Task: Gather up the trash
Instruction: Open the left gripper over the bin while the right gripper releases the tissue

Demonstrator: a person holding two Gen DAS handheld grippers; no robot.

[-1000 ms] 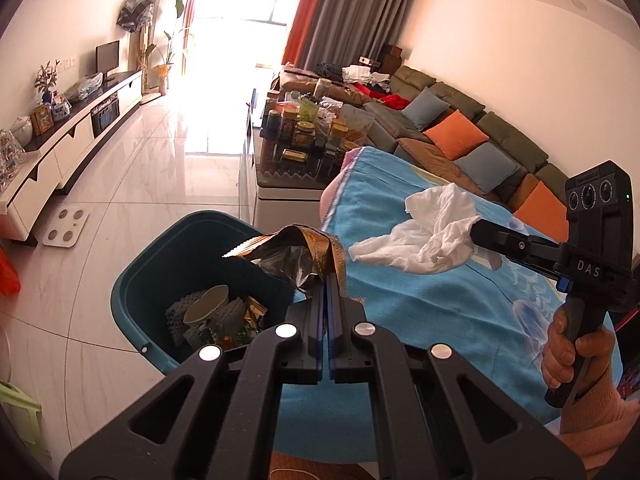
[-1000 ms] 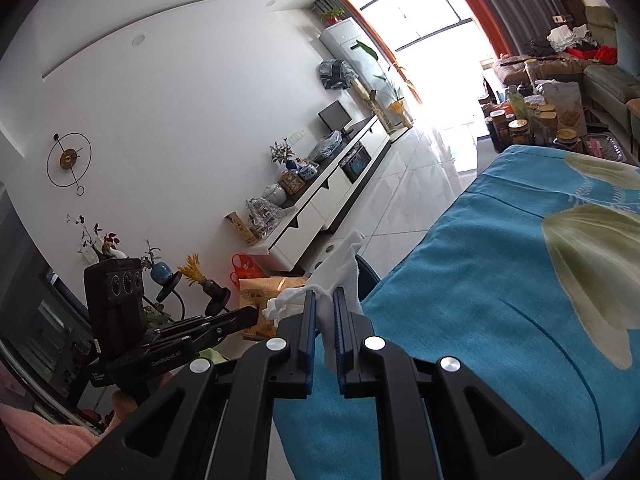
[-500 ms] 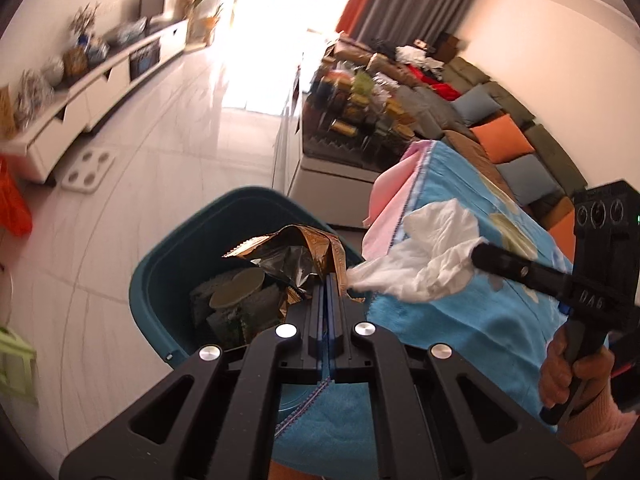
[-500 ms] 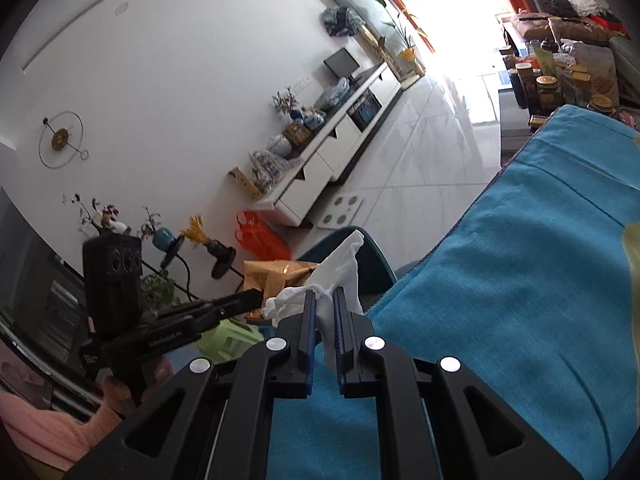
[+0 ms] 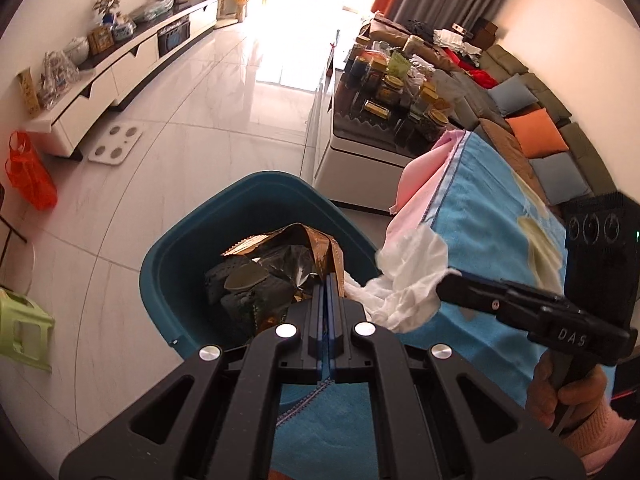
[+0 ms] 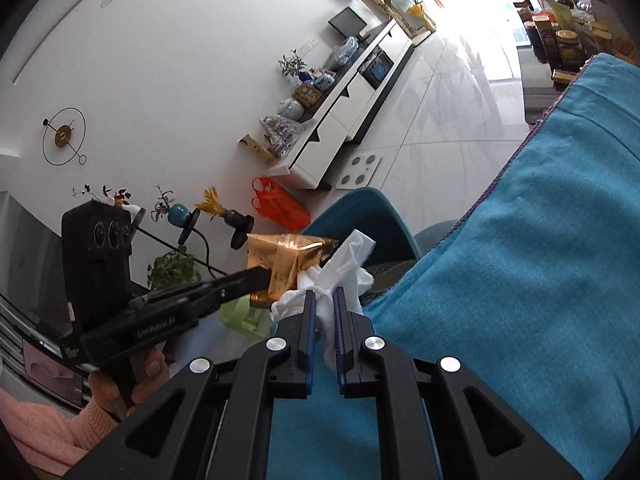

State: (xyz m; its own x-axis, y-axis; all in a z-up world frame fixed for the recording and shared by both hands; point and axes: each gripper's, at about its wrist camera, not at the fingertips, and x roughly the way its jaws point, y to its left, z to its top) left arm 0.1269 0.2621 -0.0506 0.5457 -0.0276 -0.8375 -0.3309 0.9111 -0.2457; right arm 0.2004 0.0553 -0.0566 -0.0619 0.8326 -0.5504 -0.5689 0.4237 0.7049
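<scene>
1. My left gripper [image 5: 328, 280]: jaws fully closed, pinching the edge of a crumpled gold foil wrapper [image 5: 296, 248]. The wrapper hangs directly above the open mouth of the teal bin [image 5: 168, 256], not resting on its contents as far as I can tell.
2. In the right wrist view the same gold foil wrapper [image 6: 288, 264] sticks out past the tip of my left gripper [image 6: 260, 276], which a hand [image 6: 128, 384] in a pink knit sleeve holds by its grip.
3. My right gripper [image 6: 323, 300]: jaws narrow, clamped on a wad of white tissue [image 6: 344, 268]. Tissue fills the slot between the blue pads and bunches out beyond the tips.
4. In the left wrist view the white tissue [image 5: 408, 276] hangs from my right gripper [image 5: 440, 288] at the bin's near-right rim, over the edge where the blue cloth [image 5: 480, 240] ends. Tissue and wrapper are just beside each other; I cannot tell whether they touch.
5. Bin contents: dark crumpled packaging and a pale round piece, partly hidden behind the wrapper.
6. The bin stands on the pale tiled floor [image 5: 200, 120], just beside the cloth-covered surface. A pink cloth [image 5: 420, 176] shows at the far corner of the blue one.
7. Surroundings: a low table [image 5: 360, 144] crowded with jars beyond the bin, a green stool [image 5: 24, 332] at left.
</scene>
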